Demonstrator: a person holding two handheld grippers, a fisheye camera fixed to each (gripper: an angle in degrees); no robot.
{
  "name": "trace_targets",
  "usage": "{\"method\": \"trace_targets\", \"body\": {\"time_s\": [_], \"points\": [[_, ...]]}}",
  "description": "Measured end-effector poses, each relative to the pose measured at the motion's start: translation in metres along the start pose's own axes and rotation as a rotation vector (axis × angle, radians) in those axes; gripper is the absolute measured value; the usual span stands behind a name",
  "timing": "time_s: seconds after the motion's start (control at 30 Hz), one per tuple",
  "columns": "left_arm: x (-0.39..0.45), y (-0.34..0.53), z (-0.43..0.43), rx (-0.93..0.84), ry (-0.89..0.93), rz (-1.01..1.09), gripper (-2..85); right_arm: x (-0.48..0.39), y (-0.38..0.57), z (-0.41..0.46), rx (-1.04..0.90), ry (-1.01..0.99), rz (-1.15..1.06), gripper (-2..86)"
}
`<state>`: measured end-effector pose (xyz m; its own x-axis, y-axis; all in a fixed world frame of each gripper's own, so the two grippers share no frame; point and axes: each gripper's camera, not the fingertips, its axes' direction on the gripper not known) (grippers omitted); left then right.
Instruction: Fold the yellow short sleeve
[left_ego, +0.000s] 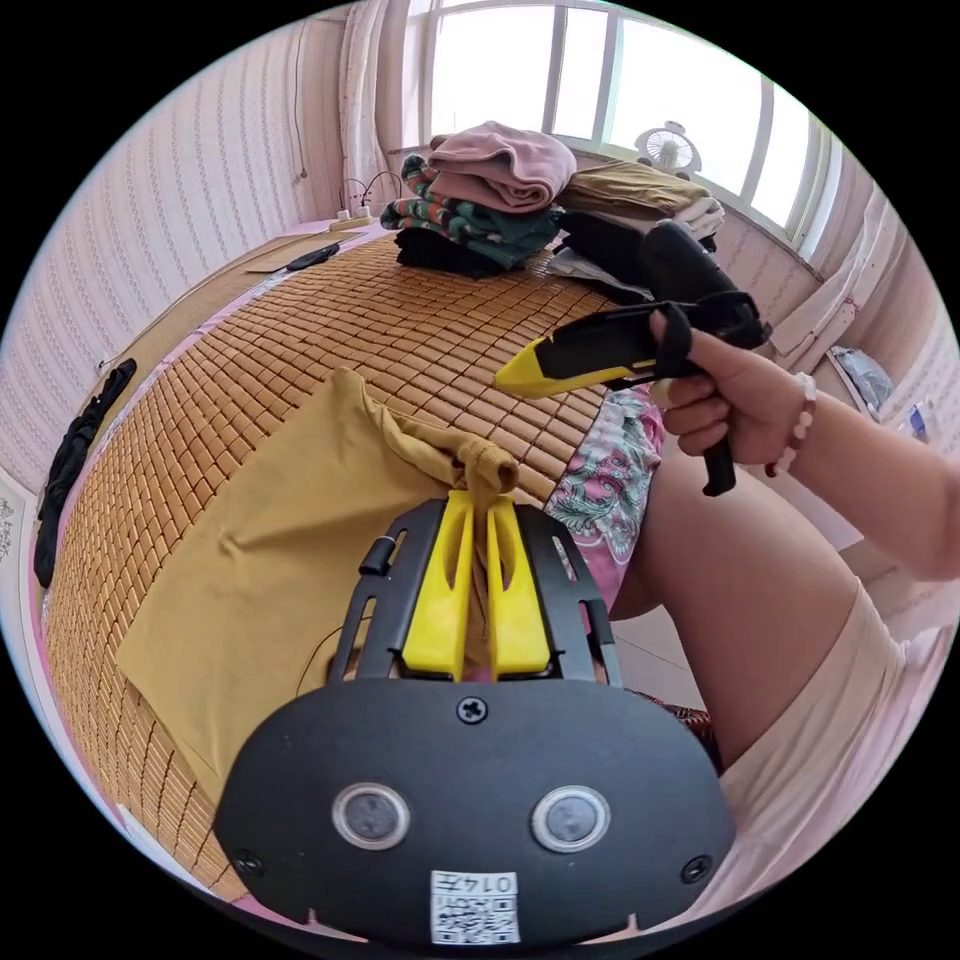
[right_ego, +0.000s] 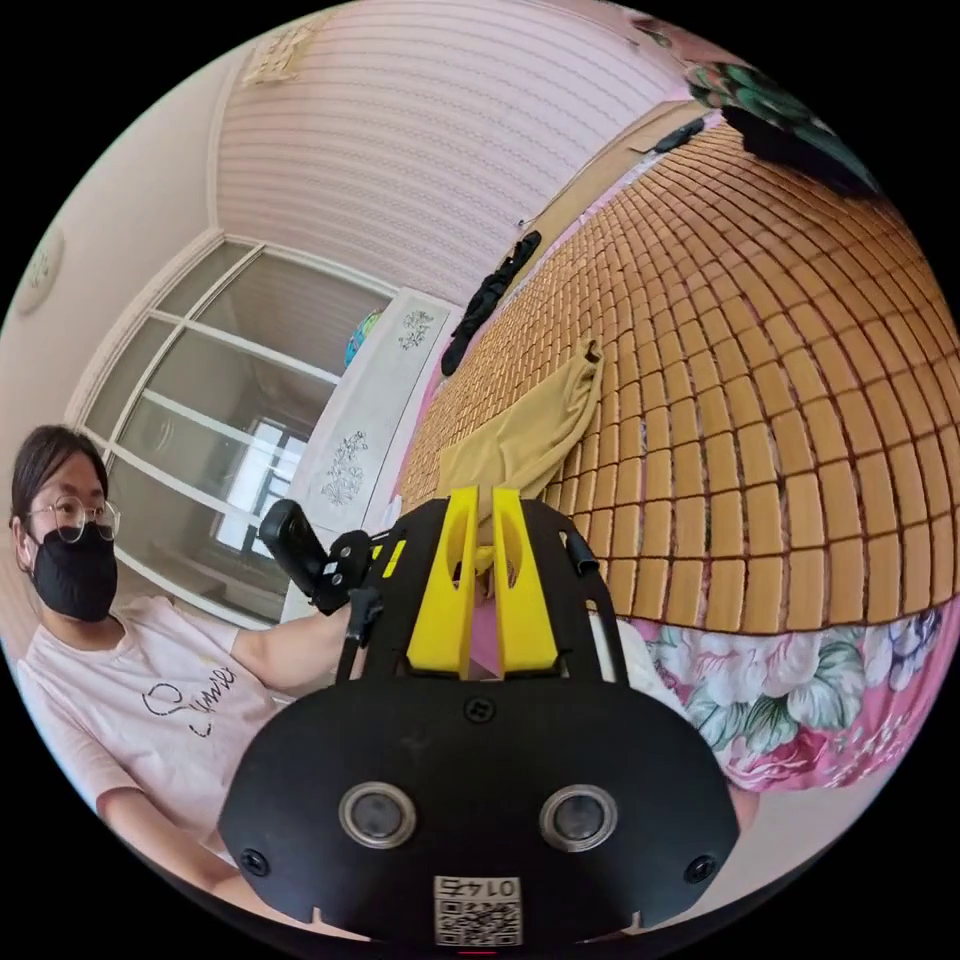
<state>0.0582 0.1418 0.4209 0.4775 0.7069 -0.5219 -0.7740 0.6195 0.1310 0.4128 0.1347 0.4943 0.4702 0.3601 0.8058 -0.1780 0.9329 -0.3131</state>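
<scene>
The yellow short-sleeve shirt (left_ego: 270, 560) lies mostly flat on the bamboo mat (left_ego: 330, 340), one ribbed edge pulled up in a bunch. My left gripper (left_ego: 482, 497) is shut on that bunched edge, near the mat's border. A hand holds my right gripper (left_ego: 520, 378) in the air above the mat's edge, shut with nothing in it. In the right gripper view its jaws (right_ego: 478, 495) stand close together, and the shirt (right_ego: 530, 440) lies beyond them on the mat (right_ego: 780, 400). The left gripper's black handle (right_ego: 300, 550) shows beside them.
Piled folded clothes (left_ego: 490, 200) sit at the mat's far end below the window, with a small fan (left_ego: 668, 150) on the sill. A dark strap (left_ego: 70, 460) lies along the wall side. A floral sheet (right_ego: 800, 690) hangs off the bed's edge. The person (right_ego: 150, 690) sits beside it.
</scene>
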Motion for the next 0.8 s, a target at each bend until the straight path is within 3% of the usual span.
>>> {"method": "trace_targets", "body": {"time_s": [0.1,0.17,0.27,0.5,0.8], "points": [[0.008,0.015,-0.018,0.029,0.011,-0.008,-0.5,0.023,0.008,0.005,0.009,0.067,0.098,4.5],[0.015,0.027,-0.030,0.047,0.036,-0.010,-0.6,0.036,0.010,0.013,0.031,0.100,0.179,13.4],[0.026,0.041,-0.039,0.040,0.048,0.004,-0.7,0.044,0.011,0.026,0.079,0.027,0.217,15.1],[0.043,0.062,-0.059,0.059,0.103,0.000,-0.8,0.062,0.012,0.019,0.189,-0.016,0.273,5.2],[0.069,0.056,-0.079,0.227,0.169,0.053,-0.9,0.002,-0.001,-0.073,0.201,0.094,0.071,2.0]]}}
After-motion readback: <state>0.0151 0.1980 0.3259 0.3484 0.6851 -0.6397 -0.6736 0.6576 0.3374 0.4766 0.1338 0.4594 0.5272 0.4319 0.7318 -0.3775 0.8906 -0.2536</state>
